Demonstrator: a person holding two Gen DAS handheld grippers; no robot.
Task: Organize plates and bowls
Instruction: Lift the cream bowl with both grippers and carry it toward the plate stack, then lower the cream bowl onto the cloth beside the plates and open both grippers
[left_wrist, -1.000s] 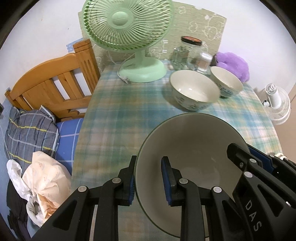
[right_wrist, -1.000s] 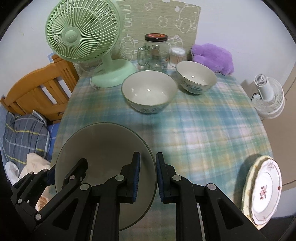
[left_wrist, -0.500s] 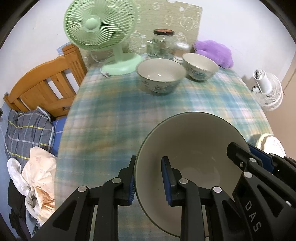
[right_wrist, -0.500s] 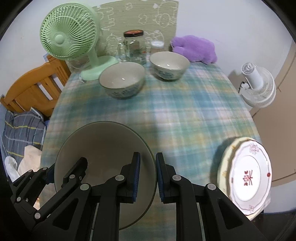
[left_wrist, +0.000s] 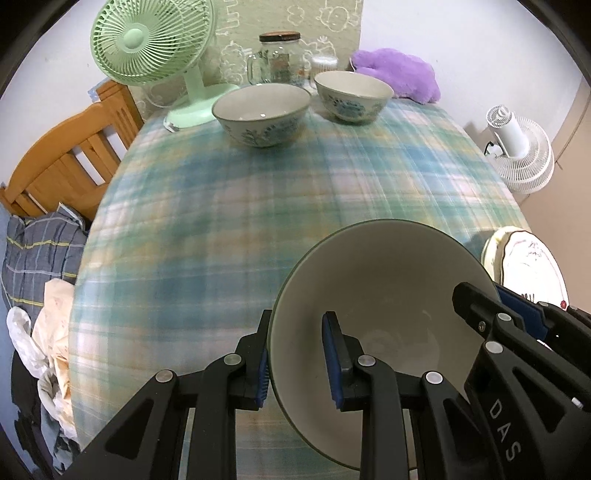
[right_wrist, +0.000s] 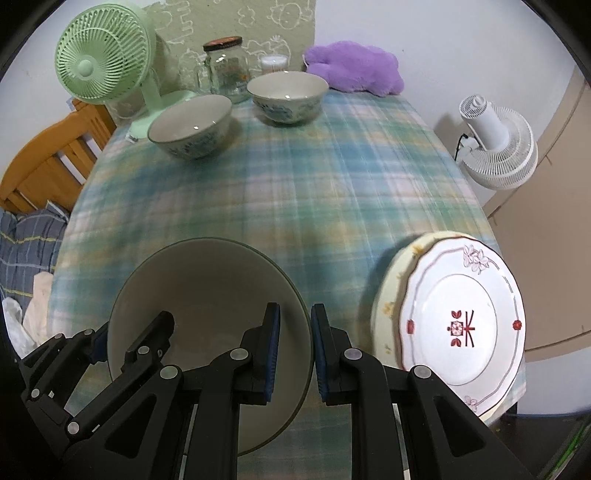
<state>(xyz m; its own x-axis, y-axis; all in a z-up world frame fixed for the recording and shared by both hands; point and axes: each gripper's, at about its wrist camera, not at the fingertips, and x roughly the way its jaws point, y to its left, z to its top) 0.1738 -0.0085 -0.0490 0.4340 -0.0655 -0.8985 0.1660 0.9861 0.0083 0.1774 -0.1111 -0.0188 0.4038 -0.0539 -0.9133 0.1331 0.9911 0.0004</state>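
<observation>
**Large bowl held by both grippers above plaid table**

Large bowl, plain cream inside with a dark rim, tilted and carried above the near part of the table. Left gripper clamped on its left rim: one blue pad inside the wall, the other outside. Right gripper clamped on the opposite rim the same way, rim edge running between its pads. Each gripper visible in the other's view at the far side of the bowl. Nothing seen inside the bowl.

Just right of the bowl, at the table's near right edge: stack of plates, top one white with a scalloped rim, pink flower prints and a red motif in the centre, a yellowish plate under it. Apart from the bowl, not touching.

Far end of table: two patterned bowls side by side, apart from each other – the bigger one on the left, the smaller one on the right. Behind them a glass jar with a dark lid, a green desk fan at the left, a purple plush at the right.

Off the table: white floor fan on the right, wooden bed frame and bundled bedding on the left. Tablecloth smeared by motion blur.
</observation>
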